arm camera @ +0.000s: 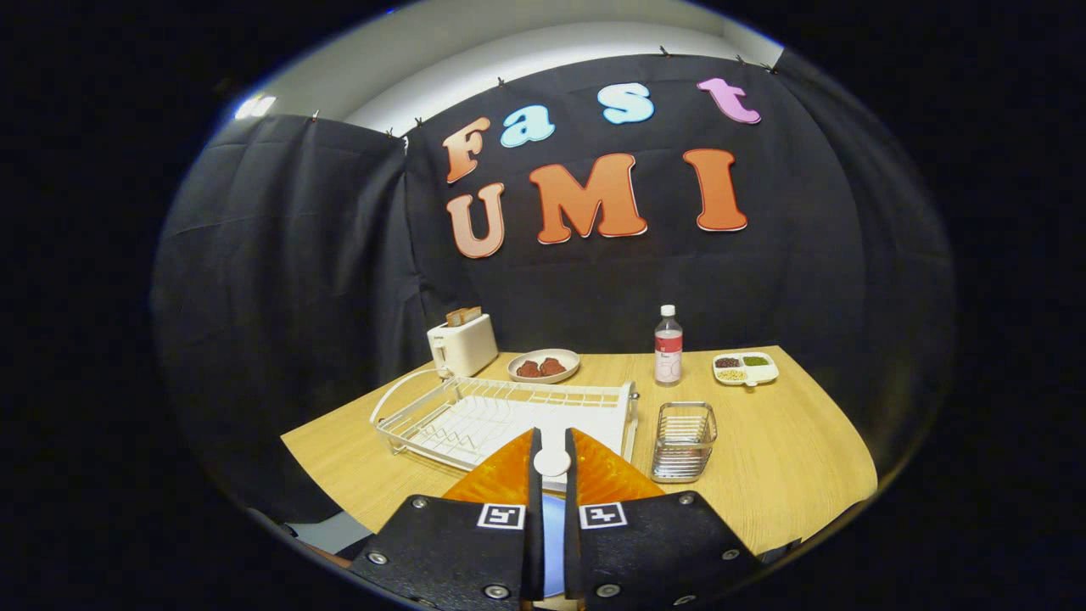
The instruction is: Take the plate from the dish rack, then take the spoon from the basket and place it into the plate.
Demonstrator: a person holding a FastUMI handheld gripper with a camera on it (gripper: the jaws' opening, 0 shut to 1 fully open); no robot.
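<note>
Orange fingers [501, 479] of the claw [552, 465] stand close together, nearly shut, with a small white rounded thing [552, 462] pinched in the narrow gap between them; it looks like the bowl or the handle end of the spoon, though that is a guess, since so little of it shows. A strip of blue [552, 530] shows low down in the same gap, and I cannot tell what it is. Just beyond the fingers lies the white wire dish rack [475, 416] on the wooden desk [789, 450], and no plate stands in its slots. The metal basket [684, 441] stands just to the right of the rack, and it looks bare inside. Behind the rack are a toaster [461, 344], a dish of brown food [544, 366], a bottle [668, 345] and a divided tray [746, 367]. Judged from this, the plate has left the rack and the spoon has probably left the basket, so the setting-down into the plate is what remains; where that plate sits I cannot make out.
</note>
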